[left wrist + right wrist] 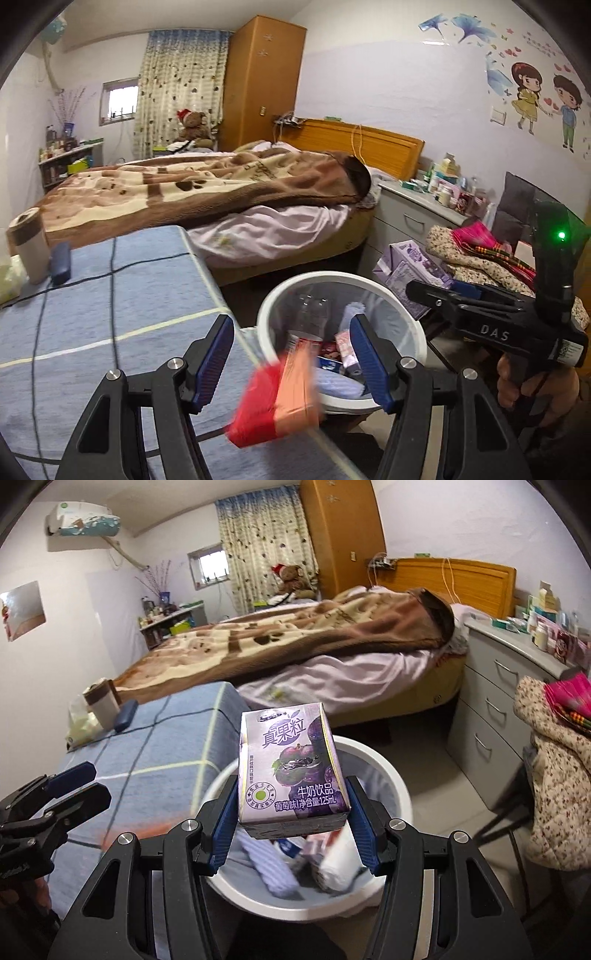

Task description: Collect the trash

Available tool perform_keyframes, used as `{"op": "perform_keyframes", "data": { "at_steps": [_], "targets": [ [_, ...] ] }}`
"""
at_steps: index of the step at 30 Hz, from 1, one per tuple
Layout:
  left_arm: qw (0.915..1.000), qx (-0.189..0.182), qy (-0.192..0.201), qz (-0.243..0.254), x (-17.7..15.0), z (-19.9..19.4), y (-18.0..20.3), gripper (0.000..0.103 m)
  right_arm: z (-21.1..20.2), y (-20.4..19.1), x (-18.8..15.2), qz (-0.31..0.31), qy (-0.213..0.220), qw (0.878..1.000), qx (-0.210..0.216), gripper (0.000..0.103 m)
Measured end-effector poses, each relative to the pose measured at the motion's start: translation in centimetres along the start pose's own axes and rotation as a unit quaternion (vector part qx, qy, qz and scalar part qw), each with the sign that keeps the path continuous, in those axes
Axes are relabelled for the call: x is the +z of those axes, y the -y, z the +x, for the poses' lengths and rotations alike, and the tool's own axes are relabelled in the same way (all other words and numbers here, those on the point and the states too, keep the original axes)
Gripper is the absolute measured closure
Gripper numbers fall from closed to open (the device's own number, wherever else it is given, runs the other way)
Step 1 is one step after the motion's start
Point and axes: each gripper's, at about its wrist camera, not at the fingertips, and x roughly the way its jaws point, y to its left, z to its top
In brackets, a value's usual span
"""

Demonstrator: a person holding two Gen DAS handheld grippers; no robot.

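Bedroom floor, one white bin [373,755] (part full); right gripper [291,823] pinching one purple carton [291,768], left gripper [291,363] spread.

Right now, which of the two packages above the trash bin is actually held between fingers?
The purple milk carton, pinched upright by the right gripper. The red-orange package is motion-blurred and touches neither finger of the open left gripper.
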Motion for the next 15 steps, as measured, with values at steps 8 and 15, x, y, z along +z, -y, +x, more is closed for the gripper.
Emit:
{"op": "perform_keyframes", "data": {
  "at_steps": [8,15],
  "targets": [
    [0.9994,-0.007,-0.032,0.016,0.1,3.6,1.9,0.044,0.1,1.6,-0.9,0.015,-0.013,1.0,-0.019,0.046],
    [0.9964,0.035,-0.076,0.005,-3.0,2.7,0.1,0.034,0.2,1.0,-1.5,0.017,-0.012,1.0,0.008,0.046]
  ]
}}
